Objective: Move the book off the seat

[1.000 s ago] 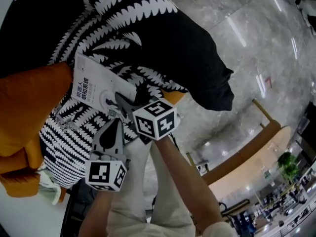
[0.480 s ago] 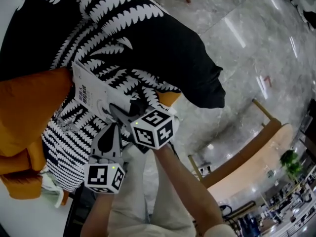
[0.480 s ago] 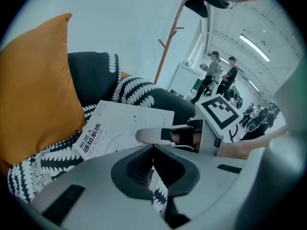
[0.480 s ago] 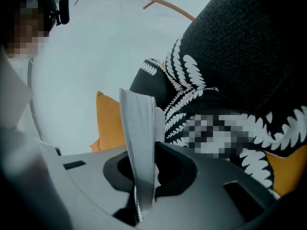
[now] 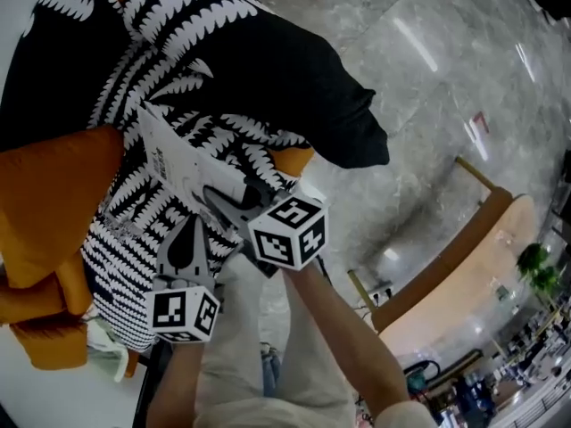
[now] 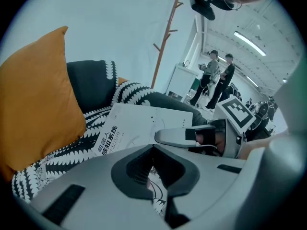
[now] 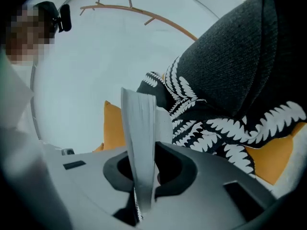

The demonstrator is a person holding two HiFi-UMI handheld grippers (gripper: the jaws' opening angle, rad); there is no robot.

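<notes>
While the right gripper's (image 7: 144, 152) jaws pinch the white paperback book (image 7: 138, 123) by its edge, the left gripper (image 6: 153, 148) stays out of it, jaws pressed together and empty. Dark Chinese lettering on the cover, the book is tilted over the fern-patterned throw (image 5: 120, 239) on the orange seat (image 5: 45, 194).

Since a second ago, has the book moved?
Yes. Against the orange cushion, the book has tipped up: its edge in the right tool rose off the patterned blanket, so the cover shows more edge-on.

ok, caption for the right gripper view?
Right gripper clamping the white book edge-on; fern-print blanket and orange cushion behind.
</notes>
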